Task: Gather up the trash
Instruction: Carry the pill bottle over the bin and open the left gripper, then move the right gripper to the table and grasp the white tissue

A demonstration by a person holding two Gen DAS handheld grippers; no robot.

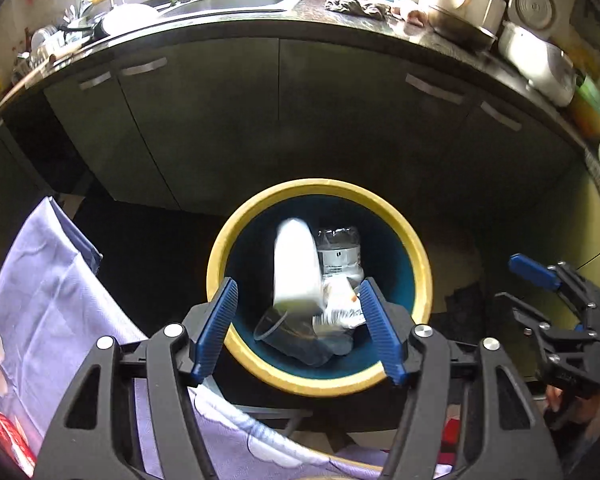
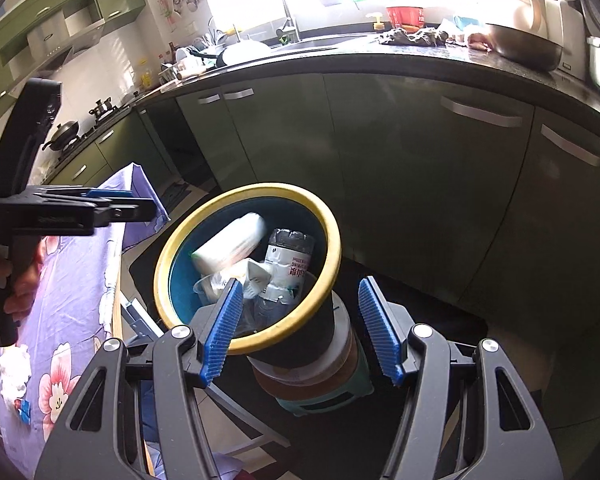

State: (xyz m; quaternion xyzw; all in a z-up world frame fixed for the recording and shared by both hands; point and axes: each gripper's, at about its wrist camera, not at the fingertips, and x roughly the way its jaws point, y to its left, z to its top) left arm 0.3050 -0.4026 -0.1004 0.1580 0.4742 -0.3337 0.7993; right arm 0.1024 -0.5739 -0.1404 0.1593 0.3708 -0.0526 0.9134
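Observation:
A dark bin with a yellow rim point(image 1: 320, 187) point(image 2: 260, 190) stands below both grippers. My left gripper point(image 1: 299, 285) point(image 2: 144, 204) hangs open right over its mouth. A white cup point(image 1: 296, 264) point(image 2: 232, 244) shows blurred inside the mouth, tilted and clear of both pads. Under it lie a crushed plastic bottle point(image 1: 338, 252) point(image 2: 290, 256), a clear cup point(image 1: 284, 332) and a crumpled white wrapper point(image 1: 340, 304). My right gripper point(image 2: 300, 283) point(image 1: 510, 278) stands open beside the bin, a little to its right, holding nothing.
A table with a purple floral cloth point(image 1: 40, 280) point(image 2: 72, 300) borders the bin on the left; a red can point(image 1: 8, 436) lies on it. The bin rests on a stool point(image 2: 320, 396) over a dark mat. Green cabinets point(image 2: 420, 168) and a cluttered counter point(image 1: 340, 12) run behind.

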